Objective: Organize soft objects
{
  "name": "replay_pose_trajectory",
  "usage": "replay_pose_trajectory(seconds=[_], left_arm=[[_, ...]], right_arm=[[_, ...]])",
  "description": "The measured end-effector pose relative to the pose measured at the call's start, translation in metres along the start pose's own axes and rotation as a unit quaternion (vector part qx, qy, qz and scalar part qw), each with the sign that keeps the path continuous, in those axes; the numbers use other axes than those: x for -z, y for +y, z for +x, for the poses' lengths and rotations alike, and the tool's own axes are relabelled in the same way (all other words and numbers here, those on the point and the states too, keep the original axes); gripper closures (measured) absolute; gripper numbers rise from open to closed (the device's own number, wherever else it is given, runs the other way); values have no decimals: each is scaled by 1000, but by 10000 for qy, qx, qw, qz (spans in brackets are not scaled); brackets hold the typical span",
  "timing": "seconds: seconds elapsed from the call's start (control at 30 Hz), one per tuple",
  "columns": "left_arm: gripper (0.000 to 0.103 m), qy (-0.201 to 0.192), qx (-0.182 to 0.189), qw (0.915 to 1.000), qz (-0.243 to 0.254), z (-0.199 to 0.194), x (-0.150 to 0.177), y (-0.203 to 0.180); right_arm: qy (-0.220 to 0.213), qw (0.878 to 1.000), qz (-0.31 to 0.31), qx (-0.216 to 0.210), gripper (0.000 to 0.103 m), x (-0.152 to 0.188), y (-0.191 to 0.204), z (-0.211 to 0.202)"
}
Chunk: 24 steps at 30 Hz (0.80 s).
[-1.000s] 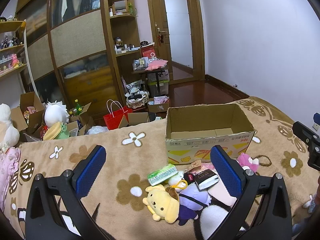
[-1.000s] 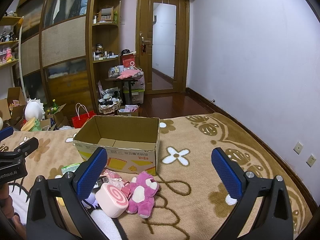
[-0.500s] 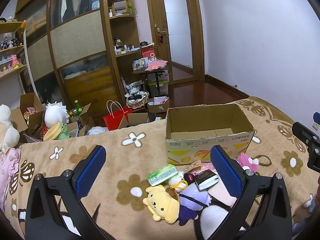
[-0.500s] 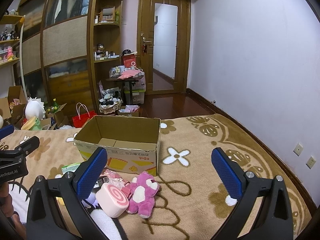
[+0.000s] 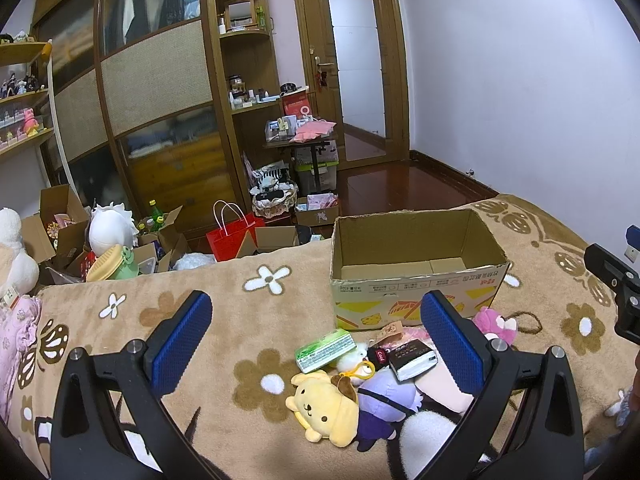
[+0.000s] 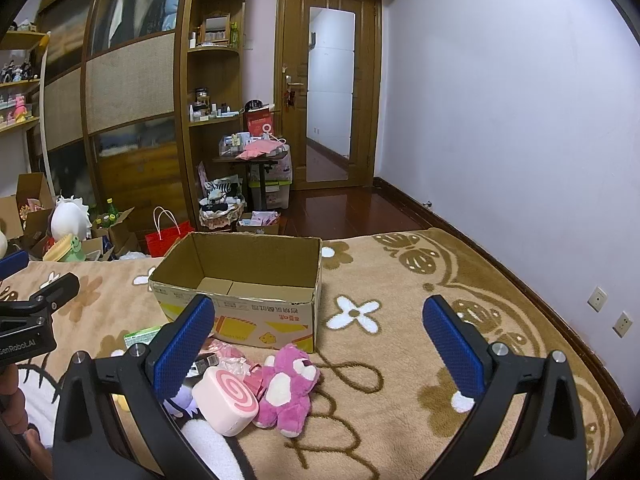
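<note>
An empty cardboard box (image 5: 416, 272) (image 6: 240, 300) stands open on the brown flowered blanket (image 5: 240, 320). In front of it lies a pile of soft toys: a yellow dog plush (image 5: 326, 408), a purple plush (image 5: 384, 402), a pink bear (image 6: 288, 388) (image 5: 494, 322), a pink swirl-roll cushion (image 6: 226, 402), a green tissue pack (image 5: 325, 350) and a black-and-white plush (image 5: 428, 440). My left gripper (image 5: 320, 340) hovers open above the pile, holding nothing. My right gripper (image 6: 320, 340) is open over the blanket, right of the bear, also with nothing in it.
Beyond the blanket's far edge the floor holds a red paper bag (image 5: 232, 238), open cartons (image 5: 64, 228) and a white plush (image 5: 110, 228). A wardrobe (image 5: 152, 100), a cluttered small table (image 5: 300, 140) and a door (image 5: 356, 68) stand behind. Bare wall (image 6: 520, 100) runs on the right.
</note>
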<state>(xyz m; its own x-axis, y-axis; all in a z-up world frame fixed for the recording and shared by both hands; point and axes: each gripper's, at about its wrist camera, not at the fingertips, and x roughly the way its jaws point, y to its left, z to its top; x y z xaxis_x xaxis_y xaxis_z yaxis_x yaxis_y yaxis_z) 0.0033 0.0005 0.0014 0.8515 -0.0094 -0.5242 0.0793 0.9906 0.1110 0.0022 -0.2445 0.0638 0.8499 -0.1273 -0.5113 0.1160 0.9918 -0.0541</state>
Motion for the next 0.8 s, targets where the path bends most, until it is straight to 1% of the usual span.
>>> replay_pose_trajectory(seconds=[0.8], left_arm=[[0, 2, -3, 10000, 2, 1, 3, 0]], right_arm=[[2, 10000, 11, 3, 0, 1, 0, 0]])
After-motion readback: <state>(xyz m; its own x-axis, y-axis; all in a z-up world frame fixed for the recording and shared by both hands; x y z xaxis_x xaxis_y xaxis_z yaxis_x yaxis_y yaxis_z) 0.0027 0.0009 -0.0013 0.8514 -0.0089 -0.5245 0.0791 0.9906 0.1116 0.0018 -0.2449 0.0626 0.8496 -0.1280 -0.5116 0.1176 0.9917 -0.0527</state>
